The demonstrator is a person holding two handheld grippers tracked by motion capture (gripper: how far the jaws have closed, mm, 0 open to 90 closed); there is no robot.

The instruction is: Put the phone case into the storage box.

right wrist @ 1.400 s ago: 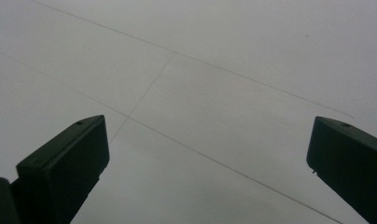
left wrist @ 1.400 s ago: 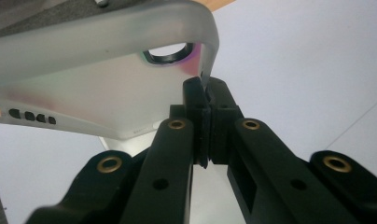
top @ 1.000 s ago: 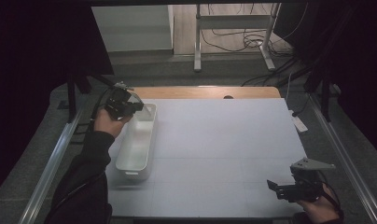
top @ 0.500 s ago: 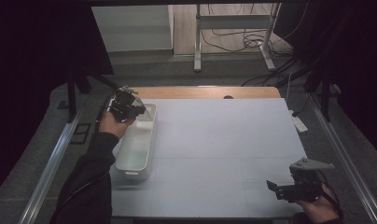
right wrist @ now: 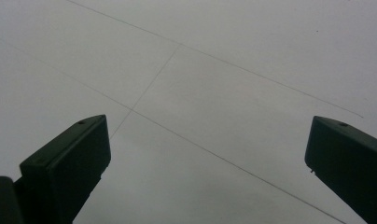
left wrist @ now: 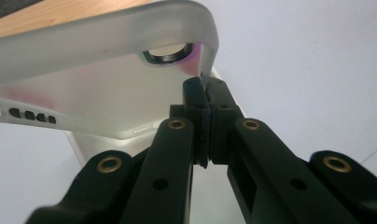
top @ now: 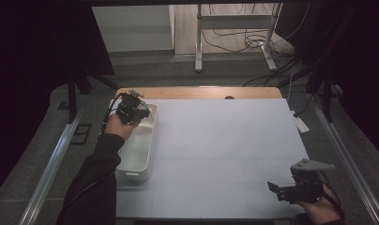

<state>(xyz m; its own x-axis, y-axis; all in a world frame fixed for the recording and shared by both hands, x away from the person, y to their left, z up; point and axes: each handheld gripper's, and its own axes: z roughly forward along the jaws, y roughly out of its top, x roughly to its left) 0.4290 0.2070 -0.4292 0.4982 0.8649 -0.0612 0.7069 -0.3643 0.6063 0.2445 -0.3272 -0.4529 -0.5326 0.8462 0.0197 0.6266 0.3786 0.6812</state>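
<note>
Over the white bin's (top: pixel 140 149) far end, left claw (left wrist: pixel 204 91) clenched on seemingly a clear phone case's (left wrist: pixel 107 88) edge; right claw (right wrist: pixel 207 158) released, bare mat (top: pixel 225 140) around.

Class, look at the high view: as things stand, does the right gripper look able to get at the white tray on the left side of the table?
Probably yes. The right gripper hovers open at the near right corner, and the bare table lies between it and the white tray. It would be a long reach across, and the left gripper, shut on a clear phone case, already occupies the tray's far end.

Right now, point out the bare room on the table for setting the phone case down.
The white mat is bare from the white tray across to the right gripper. Crowded: the far left corner, where the left gripper pinches the translucent phone case over the tray.
</note>
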